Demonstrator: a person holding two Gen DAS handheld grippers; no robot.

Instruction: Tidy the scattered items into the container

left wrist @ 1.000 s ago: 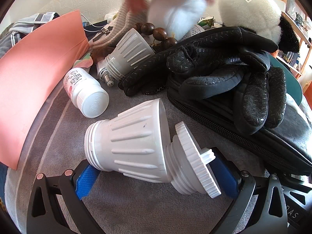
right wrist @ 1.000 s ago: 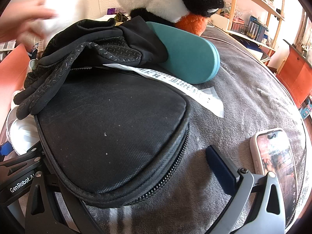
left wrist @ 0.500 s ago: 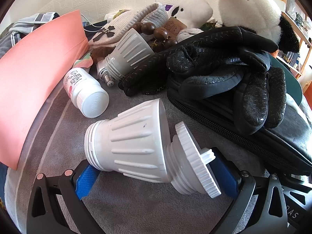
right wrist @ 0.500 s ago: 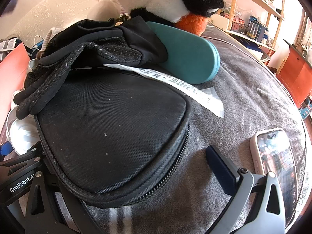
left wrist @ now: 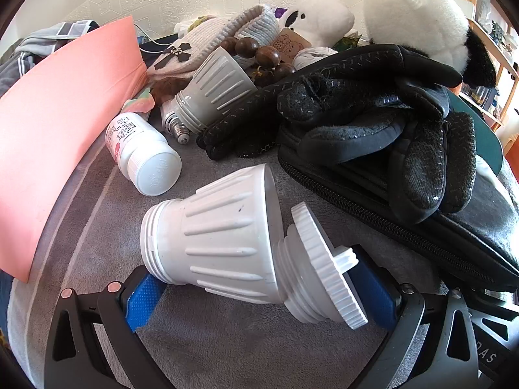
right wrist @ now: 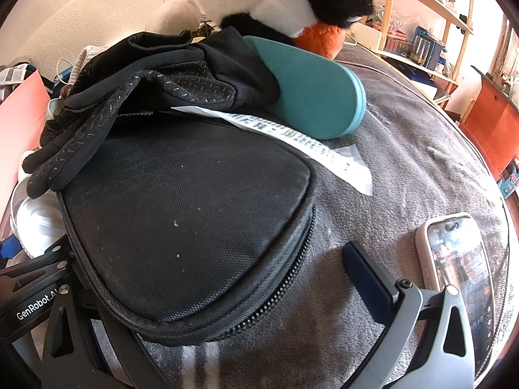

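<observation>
A grey blanket (right wrist: 421,136) is covering the whole surface, and a big black zipped case (right wrist: 181,227) is lying on it, filling the near middle of the right wrist view. A panda plush (left wrist: 418,22) is sitting at the far right, behind a pair of black gloves (left wrist: 373,110) that is resting on the far part of the case. A salmon-pink sheet (left wrist: 55,123) is standing tilted at the left. A white ribbed lamp housing (left wrist: 220,236) is lying on its side between the blue pads of the left gripper (left wrist: 256,288), which is standing wide open around it; I cannot tell if the pads are touching it. The right gripper (right wrist: 207,291) is also standing open, with the near edge of the case between its fingers. A phone (right wrist: 460,265) is lying at the near right, and a small white bottle (left wrist: 142,155) is lying left of the housing.
</observation>
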